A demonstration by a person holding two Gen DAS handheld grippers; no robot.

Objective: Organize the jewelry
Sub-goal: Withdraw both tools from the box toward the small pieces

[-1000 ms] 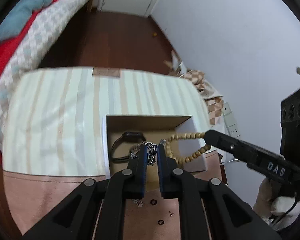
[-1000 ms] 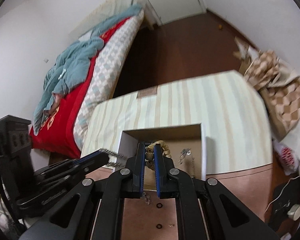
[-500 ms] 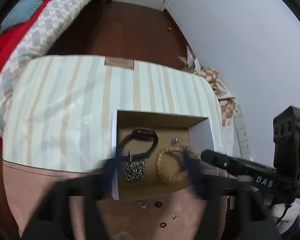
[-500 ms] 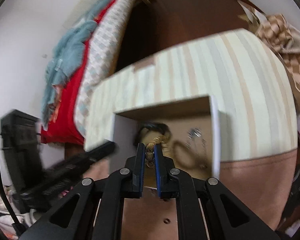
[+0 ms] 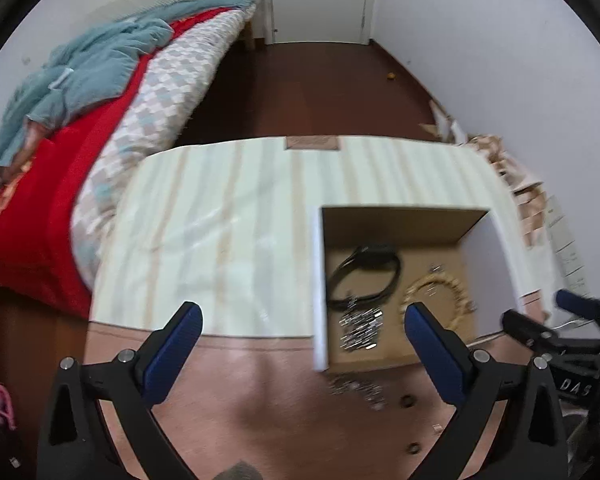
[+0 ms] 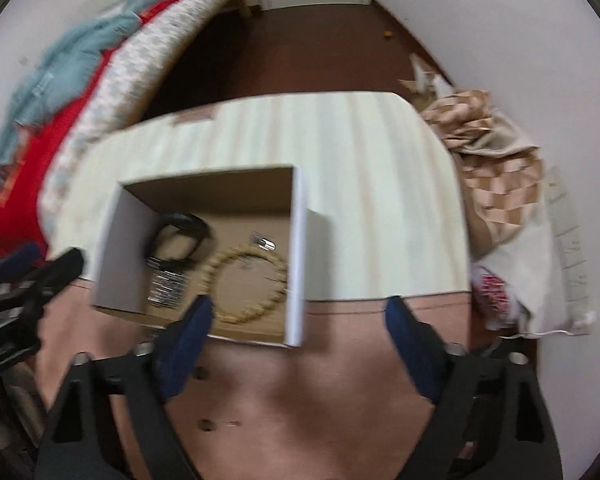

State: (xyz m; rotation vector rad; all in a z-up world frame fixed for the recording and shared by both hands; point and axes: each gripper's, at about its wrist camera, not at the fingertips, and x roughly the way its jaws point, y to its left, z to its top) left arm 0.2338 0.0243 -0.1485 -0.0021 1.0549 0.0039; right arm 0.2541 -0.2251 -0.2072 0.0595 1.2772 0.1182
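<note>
An open cardboard box (image 5: 396, 216) sits on the striped cloth. In it lie a black band (image 5: 364, 276), a silver chain (image 5: 360, 328) and a tan bead bracelet (image 5: 440, 300). My left gripper (image 5: 300, 312) hangs over the box's near left corner, its jaws opening wide with nothing between them. In the right wrist view the bead bracelet (image 6: 244, 280), the black band (image 6: 180, 236) and the silver chain (image 6: 166, 288) rest on the box (image 6: 112, 240) floor. My right gripper (image 6: 299, 306) is above the box's near right wall, jaws opening, holding nothing.
Small loose pieces lie on the pinkish tabletop (image 5: 260, 380) in front of the box: a bit of chain (image 5: 356, 390) and dark rings (image 5: 407, 402). A bed with a red cover (image 5: 60, 184) is at the left. A checkered bag (image 6: 496, 168) is at the right by the wall.
Both grippers went from shut to wide open. The silver chain left the left jaws and the bead bracelet left the right jaws; both now lie in the box. Both views have tilted.
</note>
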